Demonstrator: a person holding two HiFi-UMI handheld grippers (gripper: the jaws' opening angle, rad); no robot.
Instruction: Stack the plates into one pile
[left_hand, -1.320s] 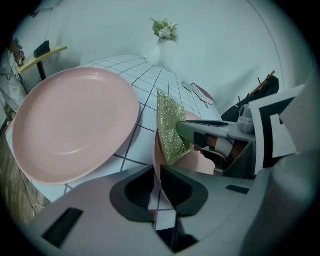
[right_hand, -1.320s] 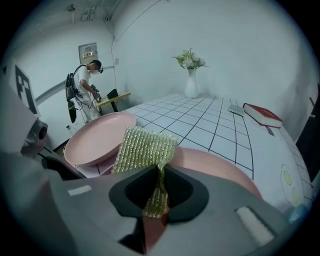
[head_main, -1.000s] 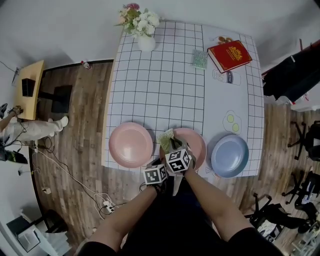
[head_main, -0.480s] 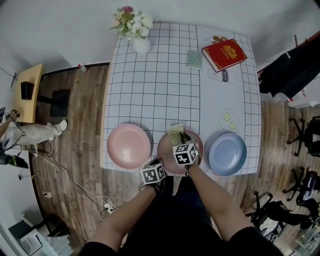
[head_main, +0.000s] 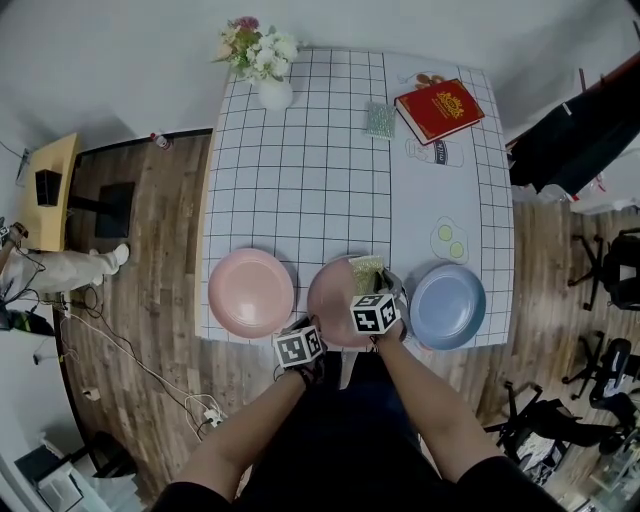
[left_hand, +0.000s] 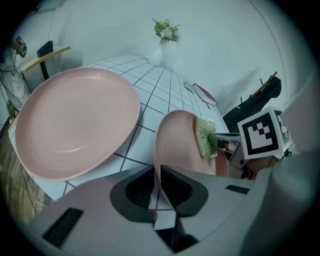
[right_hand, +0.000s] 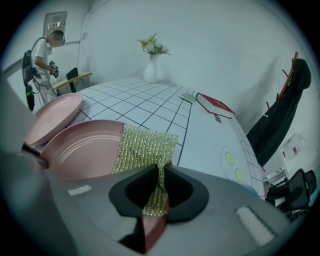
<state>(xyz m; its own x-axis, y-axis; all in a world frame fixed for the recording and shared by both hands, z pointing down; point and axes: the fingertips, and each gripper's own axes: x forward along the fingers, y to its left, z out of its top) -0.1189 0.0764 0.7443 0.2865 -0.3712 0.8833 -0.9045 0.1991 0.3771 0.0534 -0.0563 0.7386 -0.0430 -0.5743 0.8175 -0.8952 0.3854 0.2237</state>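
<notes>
I've got three plates side by side along the near edge of the table (head_main: 300, 170), not yet piled: a light pink plate (head_main: 250, 292) on the left, a darker pink plate (head_main: 335, 295) in the middle and a blue plate (head_main: 447, 305) on the right. My left gripper (left_hand: 156, 185) has its jaws narrow, clamped on the near rim of the darker pink plate. My right gripper (right_hand: 161, 187) is at that same plate's right side, and its jaws are pinched on a glittery gold cloth (right_hand: 145, 147) that lies over the rim. At the far end of the table I see a vase (head_main: 272, 92) of flowers and a red book (head_main: 440, 108).
</notes>
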